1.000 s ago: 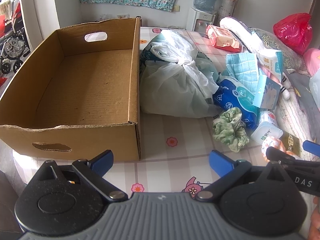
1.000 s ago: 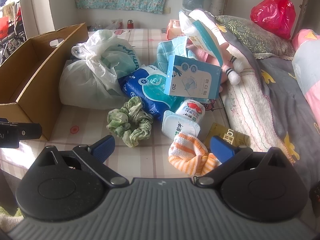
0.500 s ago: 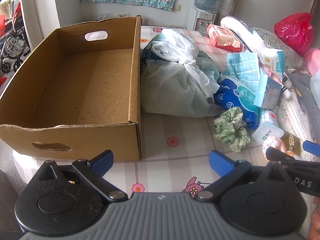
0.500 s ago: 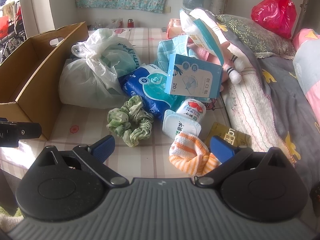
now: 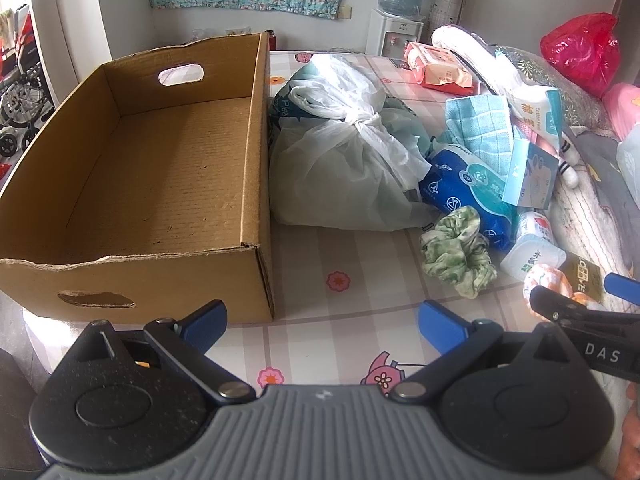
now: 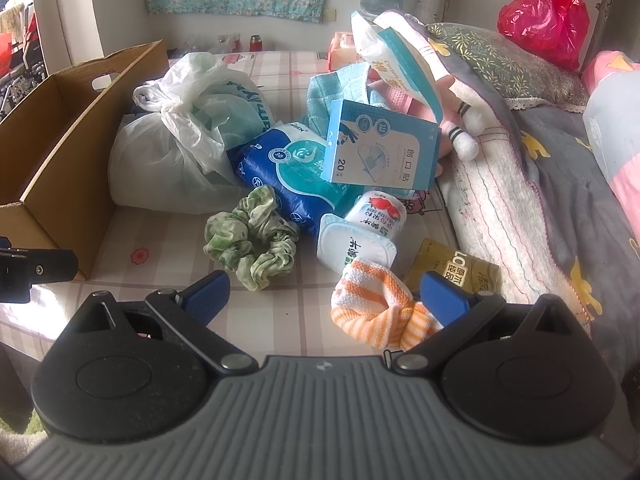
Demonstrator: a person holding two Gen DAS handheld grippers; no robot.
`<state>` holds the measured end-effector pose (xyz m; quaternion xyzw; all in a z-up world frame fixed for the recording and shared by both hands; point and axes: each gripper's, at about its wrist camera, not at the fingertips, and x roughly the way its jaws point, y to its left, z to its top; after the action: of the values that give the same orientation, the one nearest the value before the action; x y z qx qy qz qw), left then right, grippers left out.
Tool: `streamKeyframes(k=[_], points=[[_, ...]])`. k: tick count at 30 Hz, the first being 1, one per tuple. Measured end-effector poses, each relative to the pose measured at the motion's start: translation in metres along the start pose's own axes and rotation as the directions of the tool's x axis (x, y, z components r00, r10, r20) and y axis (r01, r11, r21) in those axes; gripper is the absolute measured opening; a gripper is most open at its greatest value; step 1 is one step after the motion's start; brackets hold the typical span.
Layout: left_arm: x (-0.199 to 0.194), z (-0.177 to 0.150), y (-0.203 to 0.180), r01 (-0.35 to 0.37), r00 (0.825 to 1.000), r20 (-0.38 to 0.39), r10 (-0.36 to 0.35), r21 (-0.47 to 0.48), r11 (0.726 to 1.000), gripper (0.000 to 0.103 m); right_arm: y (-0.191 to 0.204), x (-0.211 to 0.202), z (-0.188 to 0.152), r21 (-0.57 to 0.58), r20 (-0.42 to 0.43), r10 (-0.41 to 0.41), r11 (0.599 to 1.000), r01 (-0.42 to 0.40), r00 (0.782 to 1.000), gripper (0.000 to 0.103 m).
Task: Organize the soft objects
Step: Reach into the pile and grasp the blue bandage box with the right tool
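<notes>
An empty cardboard box (image 5: 160,184) stands at the left of the table; its wall shows in the right wrist view (image 6: 52,168). A tied white plastic bag (image 5: 344,160) (image 6: 172,152) lies beside it. A green scrunchie (image 5: 456,256) (image 6: 252,240) and an orange-striped cloth (image 6: 372,304) (image 5: 544,280) lie nearer. My left gripper (image 5: 322,320) is open and empty above the table's front. My right gripper (image 6: 324,292) is open, with the orange cloth just inside its right finger; it also shows in the left wrist view (image 5: 576,300).
A blue wipes pack (image 6: 288,168), a light blue plaster box (image 6: 380,148), two yogurt cups (image 6: 360,236), a gold packet (image 6: 456,272), a teal towel (image 5: 480,128) and a pink tissue pack (image 5: 436,68) crowd the table. Bedding (image 6: 520,184) lies right.
Both grippers have barely moved; the right view has crept slightly forward toward the orange cloth. Nothing was taken hold of.
</notes>
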<state>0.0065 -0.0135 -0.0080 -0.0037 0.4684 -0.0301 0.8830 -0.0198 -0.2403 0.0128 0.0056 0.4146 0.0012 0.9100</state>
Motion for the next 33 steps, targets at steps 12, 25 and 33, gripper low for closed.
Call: streamKeyframes(k=[12,25,33], points=[[-0.011,0.043,-0.038,0.130,0.971,0.185,-0.155,0.140,0.982,0.103,-0.053,-0.006,0.013,0.043,0.159,-0.059,0.998,0.053,0.986,0.102],[0.024,0.094,-0.130,0.215,0.902,0.278,-0.332,0.378,0.901,0.080,-0.159,0.060,0.065,0.503,0.104,0.229,0.828,-0.250,0.968,0.092],[0.052,0.095,-0.170,0.216,0.899,0.249,-0.360,0.462,0.860,0.047,-0.185,0.122,0.067,0.693,0.008,0.408,0.656,-0.299,0.913,0.068]])
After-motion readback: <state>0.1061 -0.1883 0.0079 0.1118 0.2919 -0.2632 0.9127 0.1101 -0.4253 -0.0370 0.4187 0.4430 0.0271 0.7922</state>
